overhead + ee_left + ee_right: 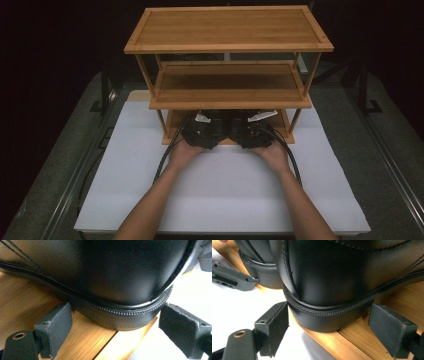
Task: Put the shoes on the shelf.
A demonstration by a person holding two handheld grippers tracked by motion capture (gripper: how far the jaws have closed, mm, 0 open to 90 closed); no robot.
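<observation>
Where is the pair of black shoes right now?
Both black shoes sit heels outward on the wooden rack's bottom shelf, each heel between an open tool's pads.

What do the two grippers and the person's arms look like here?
Both the left gripper and the right gripper have bulky black bodies, each topped by a pale grey three-cornered plate. A black cable trails back from each beside the wrist. Their jaws carry dark grey, rough rectangular pads on black brackets with round holes. The forearms are bare, no sleeves or gloves.

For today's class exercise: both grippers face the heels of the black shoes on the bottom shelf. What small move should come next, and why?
Probably close both grippers: the left gripper and the right gripper stand open, pads either side of each shoe heel, not yet pressing.
</observation>
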